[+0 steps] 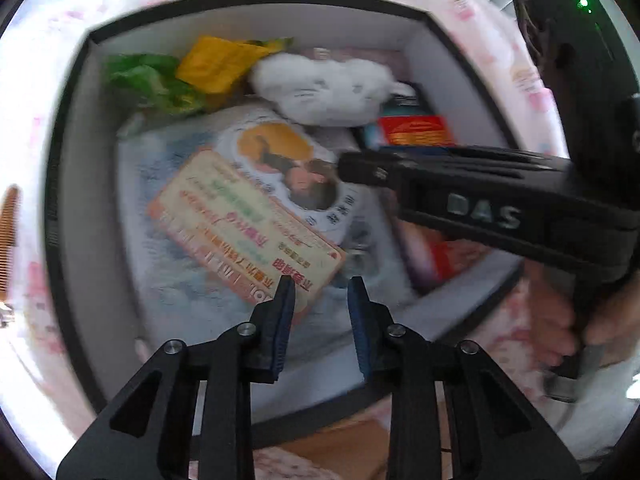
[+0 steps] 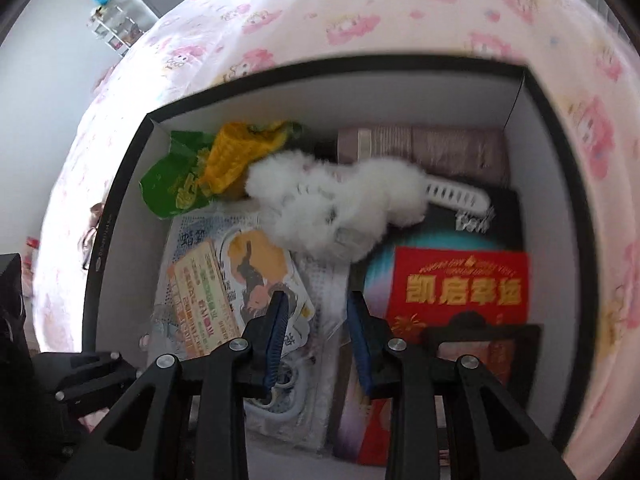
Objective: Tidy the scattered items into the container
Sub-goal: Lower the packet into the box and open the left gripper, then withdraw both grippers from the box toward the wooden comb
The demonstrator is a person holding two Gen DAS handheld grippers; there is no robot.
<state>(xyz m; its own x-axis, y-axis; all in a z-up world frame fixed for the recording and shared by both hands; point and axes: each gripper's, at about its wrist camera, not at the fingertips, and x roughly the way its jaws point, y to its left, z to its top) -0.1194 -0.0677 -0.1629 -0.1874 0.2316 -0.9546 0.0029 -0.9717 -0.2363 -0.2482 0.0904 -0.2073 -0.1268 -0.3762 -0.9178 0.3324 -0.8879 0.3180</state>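
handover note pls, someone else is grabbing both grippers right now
Left gripper: jaws apart, nothing between them, above the black-rimmed white box.
Right gripper: jaws apart, empty, over the same box.
In the box: fluffy white plush toy, green crinkly snack bag, yellow knitted piece, red printed packet, orange-edged printed card.
Left: a brown comb lies on the pink-patterned bedsheet beside the box.

White bed sheet with pink cartoon print (image 2: 360,12) spread under everything. Grey wall (image 2: 36,92) beyond, at left. White shelf rack (image 2: 116,28) against it, holding small, blurred items.
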